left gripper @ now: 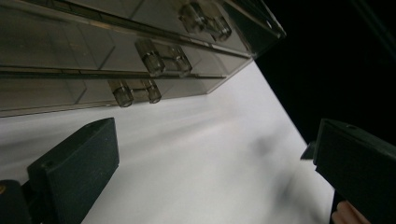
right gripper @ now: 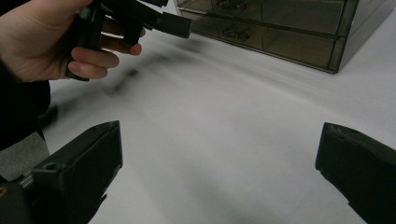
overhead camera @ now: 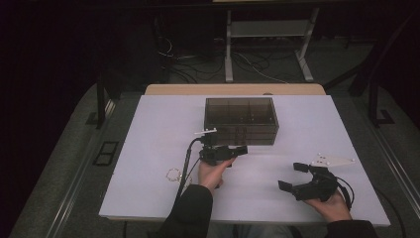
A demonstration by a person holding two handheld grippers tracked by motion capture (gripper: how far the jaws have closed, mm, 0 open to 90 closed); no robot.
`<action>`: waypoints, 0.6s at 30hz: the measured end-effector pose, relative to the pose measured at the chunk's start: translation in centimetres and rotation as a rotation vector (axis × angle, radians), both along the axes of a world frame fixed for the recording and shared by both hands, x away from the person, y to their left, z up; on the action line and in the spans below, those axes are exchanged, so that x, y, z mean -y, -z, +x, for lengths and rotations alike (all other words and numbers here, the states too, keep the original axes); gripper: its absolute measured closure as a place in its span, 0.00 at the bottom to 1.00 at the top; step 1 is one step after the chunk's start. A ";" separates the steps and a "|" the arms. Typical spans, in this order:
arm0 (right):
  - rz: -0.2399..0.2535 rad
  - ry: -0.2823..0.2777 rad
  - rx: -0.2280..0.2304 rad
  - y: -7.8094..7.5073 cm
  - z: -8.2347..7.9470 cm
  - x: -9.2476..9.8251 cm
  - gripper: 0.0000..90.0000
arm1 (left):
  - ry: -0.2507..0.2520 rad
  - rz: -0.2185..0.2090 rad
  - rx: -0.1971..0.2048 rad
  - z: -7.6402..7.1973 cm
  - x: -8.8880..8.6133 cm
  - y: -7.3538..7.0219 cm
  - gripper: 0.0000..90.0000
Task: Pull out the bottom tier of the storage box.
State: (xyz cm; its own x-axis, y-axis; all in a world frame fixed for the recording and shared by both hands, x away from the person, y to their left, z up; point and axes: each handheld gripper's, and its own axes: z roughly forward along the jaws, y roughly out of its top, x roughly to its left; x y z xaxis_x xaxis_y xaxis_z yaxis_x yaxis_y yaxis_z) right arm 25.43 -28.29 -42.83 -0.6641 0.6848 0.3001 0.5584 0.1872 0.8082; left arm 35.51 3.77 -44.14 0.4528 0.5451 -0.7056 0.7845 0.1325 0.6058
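On the white table (overhead camera: 148, 148), toward its far middle: a smoky transparent drawer box (overhead camera: 241, 120) with stacked drawers and clear knobs (left gripper: 151, 56) on their fronts, all shut flush as far as can be seen. Just in front of its near face, held above the tabletop: the left gripper (overhead camera: 236, 150), jaws set wide apart with nothing between them, aimed at the drawer fronts but not touching. From the left gripper view, close ahead: the knobbed fronts, tilted across the top. Well apart, at the near right of the table: the right gripper (overhead camera: 293, 177), jaws likewise spread wide and empty, pointing left across bare tabletop. Near the left forearm, lying flat: a small beaded bracelet (overhead camera: 174, 174).
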 end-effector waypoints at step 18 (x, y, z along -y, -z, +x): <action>-0.002 -0.005 0.003 0.0 0.0 0.0 0.00 | -0.143 -0.096 -0.071 -0.2 0.5 0.9 0.06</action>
State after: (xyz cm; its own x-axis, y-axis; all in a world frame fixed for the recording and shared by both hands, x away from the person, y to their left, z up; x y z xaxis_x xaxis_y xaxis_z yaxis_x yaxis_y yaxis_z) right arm 25.43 -28.26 -42.82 -0.6681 0.6822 0.2970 0.5550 0.1910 0.8097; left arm 35.29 3.23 -45.03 0.3226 0.5289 -0.7850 0.7942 0.2999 0.5285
